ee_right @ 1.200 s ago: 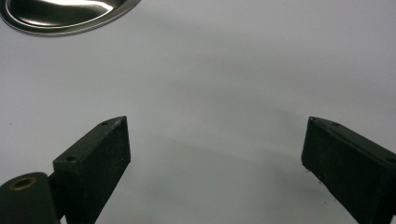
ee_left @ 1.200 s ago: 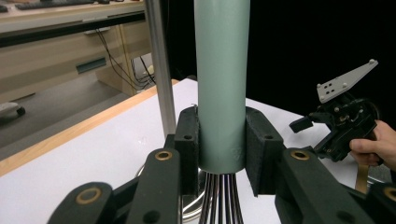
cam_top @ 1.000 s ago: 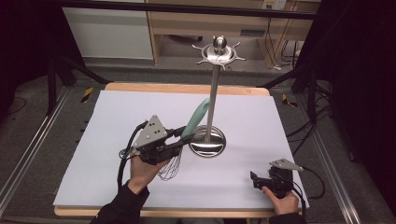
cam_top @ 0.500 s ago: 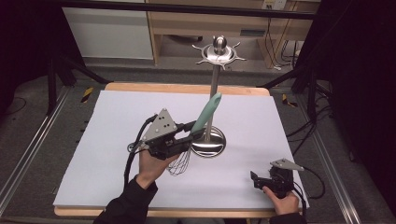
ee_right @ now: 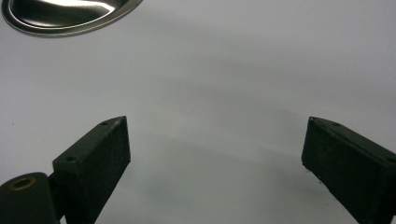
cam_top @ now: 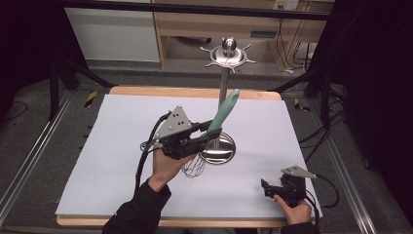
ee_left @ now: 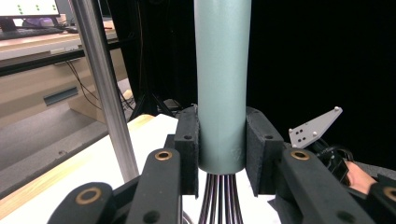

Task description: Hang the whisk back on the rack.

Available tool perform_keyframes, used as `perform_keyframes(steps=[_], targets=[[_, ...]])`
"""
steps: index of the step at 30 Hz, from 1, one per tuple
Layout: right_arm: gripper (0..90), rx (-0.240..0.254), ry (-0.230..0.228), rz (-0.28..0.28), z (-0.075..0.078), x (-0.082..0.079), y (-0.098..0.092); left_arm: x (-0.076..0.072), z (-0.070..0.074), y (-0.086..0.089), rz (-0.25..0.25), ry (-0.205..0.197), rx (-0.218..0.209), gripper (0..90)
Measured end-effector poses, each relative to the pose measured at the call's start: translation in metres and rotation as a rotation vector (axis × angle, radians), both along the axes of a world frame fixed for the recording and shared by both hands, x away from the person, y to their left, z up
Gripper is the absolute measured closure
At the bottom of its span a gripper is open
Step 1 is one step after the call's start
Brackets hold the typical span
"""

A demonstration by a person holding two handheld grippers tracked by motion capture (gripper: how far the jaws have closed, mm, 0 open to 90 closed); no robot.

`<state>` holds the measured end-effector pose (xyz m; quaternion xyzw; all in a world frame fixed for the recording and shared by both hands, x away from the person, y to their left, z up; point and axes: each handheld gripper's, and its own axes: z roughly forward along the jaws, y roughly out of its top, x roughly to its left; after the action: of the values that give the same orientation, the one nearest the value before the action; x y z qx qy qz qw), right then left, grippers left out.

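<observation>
Since a second ago you've swung the teal-handled wire whisk point(cam_top: 221, 113) upright; your left claw point(cam_top: 210, 137) pinches its handle low, by the wires, at the counter's point(cam_top: 97, 146) centre. It's light, smooth-handled, springy-wired; grip there. Right claw point(cam_top: 267, 188), spread, rests at 5 o'clock

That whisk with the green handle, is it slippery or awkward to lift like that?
Probably light: the whisk is mostly thin wire loops. Its smooth, round handle could twist or slip, though the left gripper clamps it squarely on both sides. The wire end likely springs if it bumps the stand.
</observation>
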<state>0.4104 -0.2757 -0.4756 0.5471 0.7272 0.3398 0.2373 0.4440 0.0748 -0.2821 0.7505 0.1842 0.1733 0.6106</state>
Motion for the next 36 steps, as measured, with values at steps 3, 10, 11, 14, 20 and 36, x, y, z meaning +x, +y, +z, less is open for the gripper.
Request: perform_keyframes(steps=[3, 10, 11, 14, 20, 36], targets=[[8.4, -0.002, 0.006, -0.005, 0.0, 0.0, 0.001, 0.003, 0.004, -0.002, -0.008, -0.001, -0.015, 68.8], [8.4, 0.004, 0.005, 0.003, 0.0, 0.0, 0.0, 0.008, 0.014, -0.008, -0.016, -0.015, -0.039, 68.8], [8.4, 0.004, 0.005, 0.003, 0.0, 0.0, 0.0, 0.009, 0.015, -0.008, -0.017, -0.015, -0.04, 68.9], [8.4, -0.002, 0.001, 0.005, 0.0, 0.0, 0.0, 0.01, 0.016, -0.009, -0.016, -0.017, -0.043, 68.8], [8.4, 0.0, 0.001, 0.006, 0.0, 0.0, 0.0, 0.015, 0.017, -0.01, -0.005, -0.016, -0.048, 68.9], [8.4, 0.005, 0.004, 0.001, 0.0, 0.0, 0.0, 0.026, 0.015, -0.006, 0.022, -0.007, -0.052, 68.8]])
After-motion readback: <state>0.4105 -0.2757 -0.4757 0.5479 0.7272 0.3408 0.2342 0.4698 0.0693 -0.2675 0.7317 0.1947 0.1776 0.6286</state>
